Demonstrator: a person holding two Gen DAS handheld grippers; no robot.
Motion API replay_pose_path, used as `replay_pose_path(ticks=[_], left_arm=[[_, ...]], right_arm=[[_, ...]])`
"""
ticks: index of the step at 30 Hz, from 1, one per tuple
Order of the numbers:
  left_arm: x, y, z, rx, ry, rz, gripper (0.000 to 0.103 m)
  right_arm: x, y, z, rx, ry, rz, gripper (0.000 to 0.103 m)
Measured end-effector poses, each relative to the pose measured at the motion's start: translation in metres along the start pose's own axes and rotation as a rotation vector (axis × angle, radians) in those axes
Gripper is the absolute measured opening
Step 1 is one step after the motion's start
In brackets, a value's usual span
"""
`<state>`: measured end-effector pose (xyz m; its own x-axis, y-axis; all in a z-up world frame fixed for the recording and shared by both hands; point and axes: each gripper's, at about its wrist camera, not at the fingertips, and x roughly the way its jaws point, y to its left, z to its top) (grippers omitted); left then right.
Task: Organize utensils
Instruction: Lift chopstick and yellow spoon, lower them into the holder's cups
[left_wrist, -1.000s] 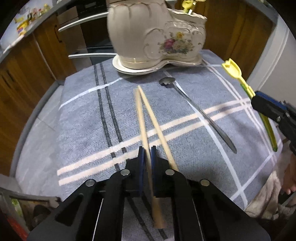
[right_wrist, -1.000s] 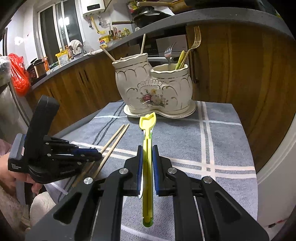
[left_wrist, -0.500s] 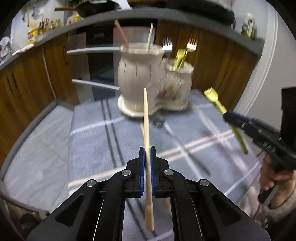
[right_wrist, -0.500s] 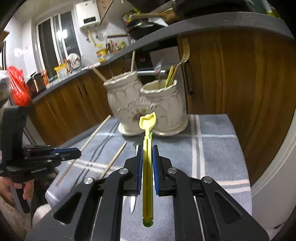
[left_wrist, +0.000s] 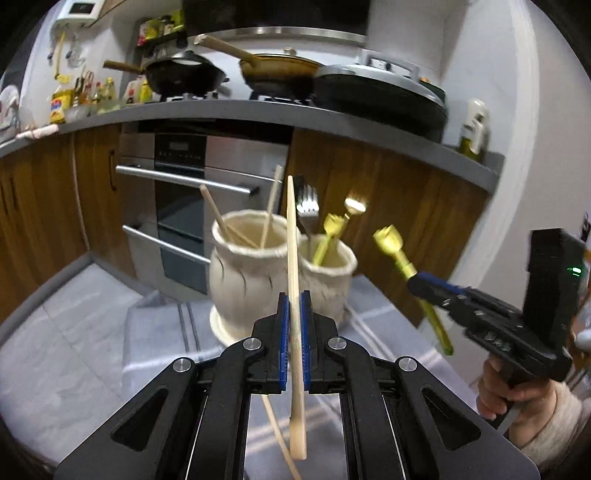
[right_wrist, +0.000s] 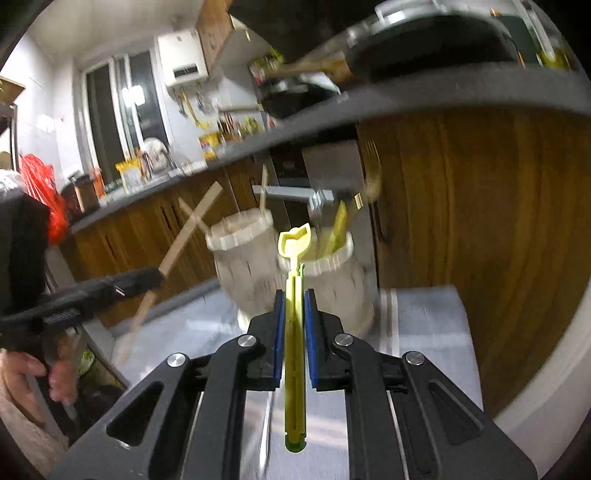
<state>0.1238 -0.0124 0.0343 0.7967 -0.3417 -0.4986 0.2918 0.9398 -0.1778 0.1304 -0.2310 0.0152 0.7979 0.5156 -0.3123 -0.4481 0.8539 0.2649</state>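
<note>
Wooden chopstick (left_wrist: 294, 295) between left gripper (left_wrist: 294, 317) fingers; no legible writing.

A black wok (left_wrist: 184, 75) and a yellow pan (left_wrist: 282, 72) are being carried on the stove, beside a lidded dark pan (left_wrist: 380, 92). Bottles (left_wrist: 92, 96) are being kept along the grey countertop (left_wrist: 258, 112). A steel oven (left_wrist: 192, 192) is being framed by wooden cabinets (right_wrist: 480, 221). A red bag (right_wrist: 40, 184) is being seen near the window (right_wrist: 110, 110).
</note>
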Motion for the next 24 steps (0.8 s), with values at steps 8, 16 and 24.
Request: replay_pose_path(ticks=[8, 16, 24], left_arm=[[0.023, 0.015, 0.048, -0.059, -0.107, 0.01, 0.006], [0.044, 0.017, 0.062, -0.069, -0.298, -0.004, 0.006], [0.063, 0.012, 0.059, -0.019, -0.372, 0.06, 0.006]], right_arm=[[0.046, -0.013, 0.04, 0.076, -0.087, 0.075, 0.01], [0.092, -0.033, 0.044, 0.181, -0.167, 0.112, 0.01], [0.115, -0.035, 0.041, 0.149, -0.186, 0.037, 0.01]])
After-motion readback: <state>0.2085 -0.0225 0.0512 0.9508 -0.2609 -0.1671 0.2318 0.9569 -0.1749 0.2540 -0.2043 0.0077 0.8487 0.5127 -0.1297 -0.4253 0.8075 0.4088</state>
